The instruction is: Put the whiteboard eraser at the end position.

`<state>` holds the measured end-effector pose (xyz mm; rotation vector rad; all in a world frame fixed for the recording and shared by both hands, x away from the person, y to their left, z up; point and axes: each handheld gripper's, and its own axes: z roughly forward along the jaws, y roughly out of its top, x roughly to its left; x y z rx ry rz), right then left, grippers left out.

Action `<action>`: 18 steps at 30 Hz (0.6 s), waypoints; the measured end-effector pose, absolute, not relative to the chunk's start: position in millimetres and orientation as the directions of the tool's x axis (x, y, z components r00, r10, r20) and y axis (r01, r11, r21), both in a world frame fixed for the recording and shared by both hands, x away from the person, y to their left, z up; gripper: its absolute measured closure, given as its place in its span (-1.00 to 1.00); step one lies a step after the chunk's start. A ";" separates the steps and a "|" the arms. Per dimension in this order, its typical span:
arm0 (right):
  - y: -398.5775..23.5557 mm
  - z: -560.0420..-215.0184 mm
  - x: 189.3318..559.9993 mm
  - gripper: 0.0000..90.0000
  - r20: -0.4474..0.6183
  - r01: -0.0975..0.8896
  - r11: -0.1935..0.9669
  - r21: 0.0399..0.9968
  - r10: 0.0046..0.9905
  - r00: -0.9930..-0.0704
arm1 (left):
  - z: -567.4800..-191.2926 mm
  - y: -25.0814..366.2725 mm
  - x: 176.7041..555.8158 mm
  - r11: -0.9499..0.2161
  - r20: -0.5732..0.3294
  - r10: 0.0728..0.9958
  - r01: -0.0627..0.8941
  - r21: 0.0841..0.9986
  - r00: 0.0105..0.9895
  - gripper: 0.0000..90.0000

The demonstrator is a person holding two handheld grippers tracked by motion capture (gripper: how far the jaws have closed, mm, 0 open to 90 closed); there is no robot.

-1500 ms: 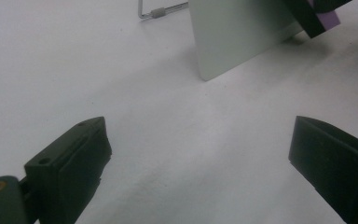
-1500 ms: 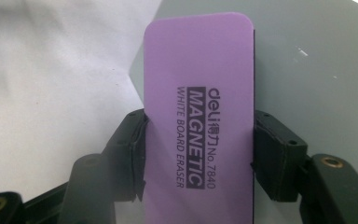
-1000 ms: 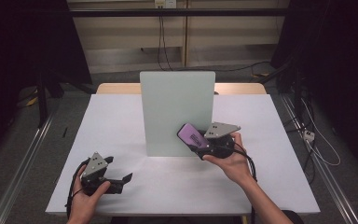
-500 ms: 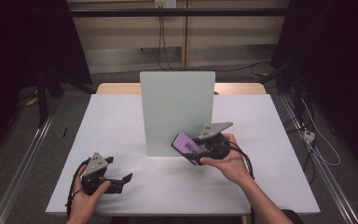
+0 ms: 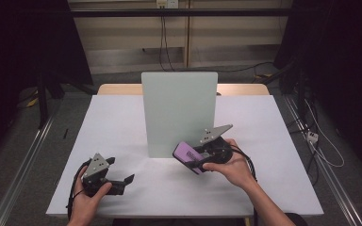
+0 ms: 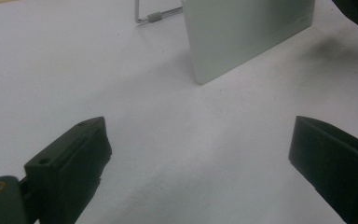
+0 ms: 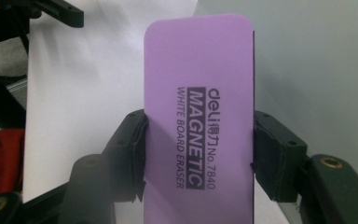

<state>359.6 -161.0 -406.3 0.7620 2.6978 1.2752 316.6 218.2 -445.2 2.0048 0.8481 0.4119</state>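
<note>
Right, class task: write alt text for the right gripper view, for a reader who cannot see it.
A purple eraser, printed "deli MAGNETIC WHITE BOARD ERASER No.7840", is clamped at its long edges between the right gripper's two black jaws. Behind it are a pale board and the white table.

One whiteboard [image 5: 179, 113], one purple eraser [image 5: 188, 156], one table [image 5: 118, 122], two grippers.
</note>
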 end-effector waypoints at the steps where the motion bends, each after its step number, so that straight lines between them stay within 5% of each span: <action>1: -161.7 -406.2 359.9 -0.08 0.155 0.410 0.536 0.738 0.457 -0.876 | -445.5 218.0 316.9 -0.367 -0.037 0.703 0.407 0.837 0.710 -0.89; 18: -160.5 -406.4 357.8 -0.08 0.202 0.423 0.610 0.670 0.398 -0.895 | -446.0 219.2 317.4 -0.356 -0.046 0.718 0.424 0.833 0.695 -0.89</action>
